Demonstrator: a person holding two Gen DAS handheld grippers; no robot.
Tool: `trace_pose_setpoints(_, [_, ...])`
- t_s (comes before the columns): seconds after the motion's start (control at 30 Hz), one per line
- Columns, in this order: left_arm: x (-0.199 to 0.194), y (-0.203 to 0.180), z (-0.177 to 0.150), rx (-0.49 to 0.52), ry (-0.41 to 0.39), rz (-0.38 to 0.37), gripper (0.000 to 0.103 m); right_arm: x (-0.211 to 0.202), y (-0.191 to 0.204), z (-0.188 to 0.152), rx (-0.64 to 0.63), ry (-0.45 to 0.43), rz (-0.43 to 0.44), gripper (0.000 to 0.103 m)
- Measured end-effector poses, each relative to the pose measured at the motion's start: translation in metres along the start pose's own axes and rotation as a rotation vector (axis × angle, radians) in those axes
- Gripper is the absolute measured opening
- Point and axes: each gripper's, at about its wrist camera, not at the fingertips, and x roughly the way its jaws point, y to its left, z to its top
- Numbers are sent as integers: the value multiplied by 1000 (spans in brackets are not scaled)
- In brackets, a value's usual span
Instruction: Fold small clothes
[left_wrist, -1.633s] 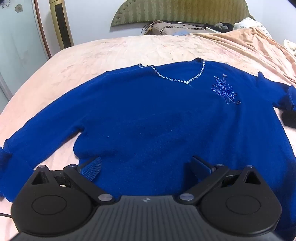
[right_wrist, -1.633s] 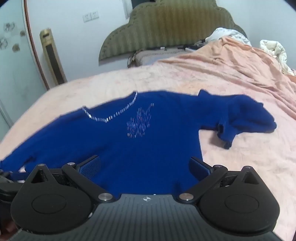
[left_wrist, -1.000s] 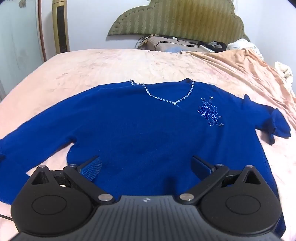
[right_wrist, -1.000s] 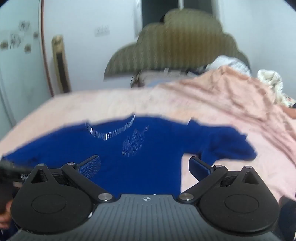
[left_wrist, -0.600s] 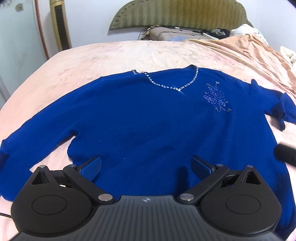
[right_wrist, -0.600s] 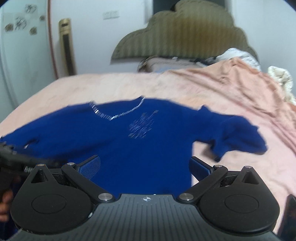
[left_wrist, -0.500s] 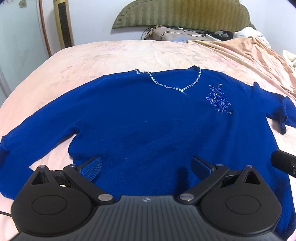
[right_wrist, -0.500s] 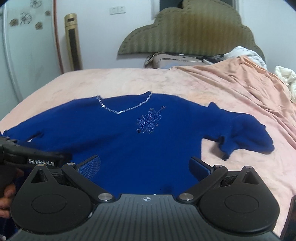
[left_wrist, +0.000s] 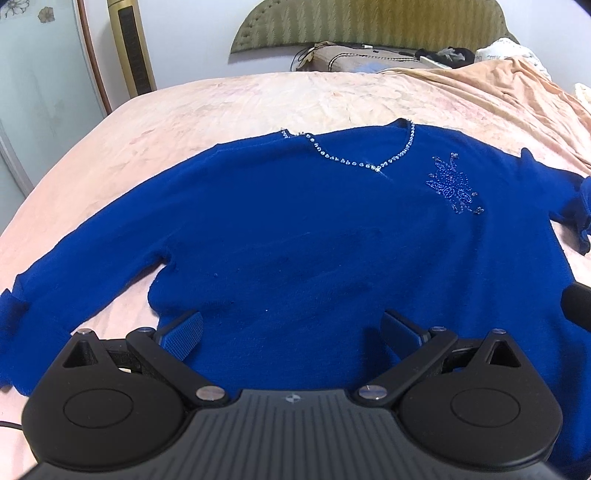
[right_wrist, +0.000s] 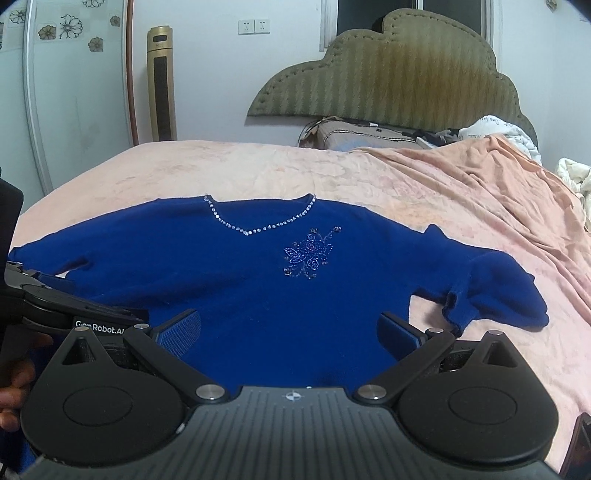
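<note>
Spread flat on the pink wrinkled bedsheet (right_wrist: 424, 192), a royal-blue knit sweater with beaded neckline (left_wrist: 314, 236) is being overlooked by the left gripper (left_wrist: 291, 328) and right gripper (right_wrist: 290, 326), jaws being held wide apart, nothing being gripped.

The left hand-held gripper (left_wrist: 291, 328) has its jaws spread wide, the two blue-padded fingers (left_wrist: 183, 330) well apart with nothing between them. The right hand-held gripper (right_wrist: 290, 326) is spread just as wide, also gripping nothing. In the right wrist view the left hand-held gripper shows at the left edge, level with the right one, with the person's left hand (right_wrist: 16, 391) wrapped around its handle. Both point forward from the near edge of the bed.
</note>
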Motion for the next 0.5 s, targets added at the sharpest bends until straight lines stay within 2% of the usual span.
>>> trace_pose_setpoints(0.5, [3, -8, 1, 21, 0, 14, 103, 7, -7, -6, 34, 3, -4, 99])
